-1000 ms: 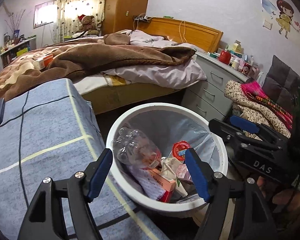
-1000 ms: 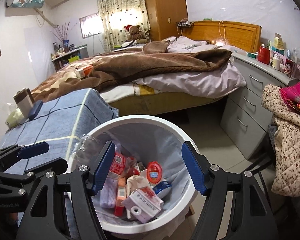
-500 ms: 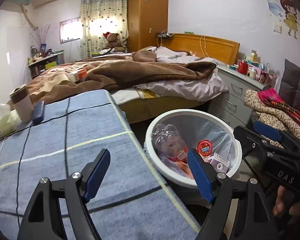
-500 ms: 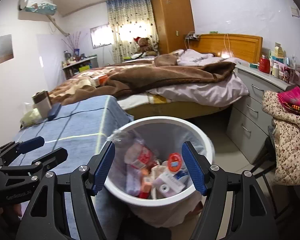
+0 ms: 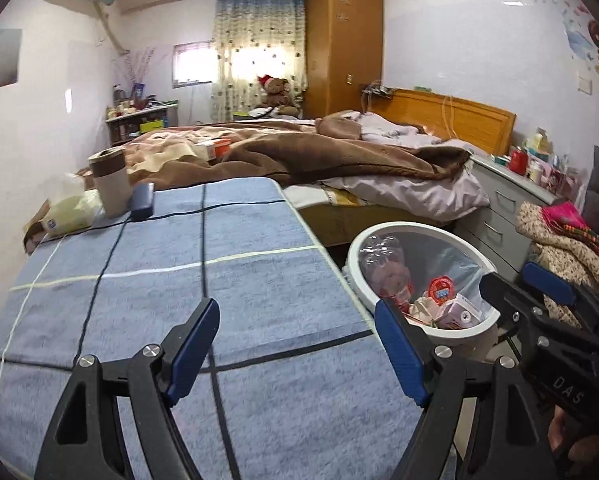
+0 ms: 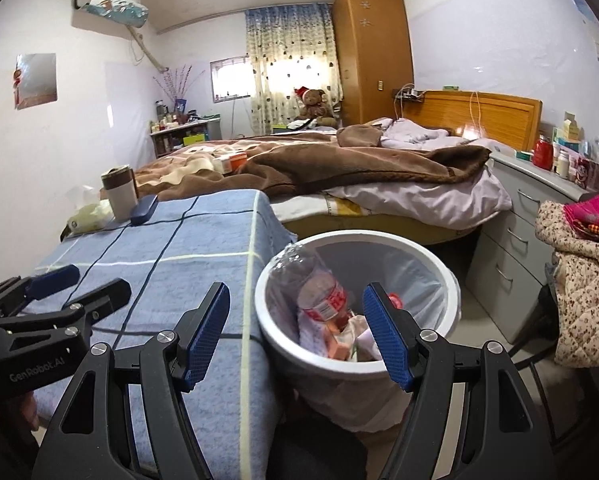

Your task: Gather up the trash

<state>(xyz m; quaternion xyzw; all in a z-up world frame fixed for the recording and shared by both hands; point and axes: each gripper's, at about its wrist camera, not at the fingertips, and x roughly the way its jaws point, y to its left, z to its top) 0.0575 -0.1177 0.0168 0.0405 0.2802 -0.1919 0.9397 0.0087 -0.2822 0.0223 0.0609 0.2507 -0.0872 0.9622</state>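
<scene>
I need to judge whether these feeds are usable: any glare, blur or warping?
Left wrist view: window blown out behind the curtain, fisheye bends the wardrobe, dark corner vignetting. Right wrist view: same window glare; trash bin contents sharp enough.

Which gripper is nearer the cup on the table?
Left. The left gripper hangs over the table, facing the cup; the right gripper hangs over the bin, off the table's edge.

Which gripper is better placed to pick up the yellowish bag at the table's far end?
Probably left: the left gripper is open over the blue table, while the right gripper hangs above the trash bin.
</scene>
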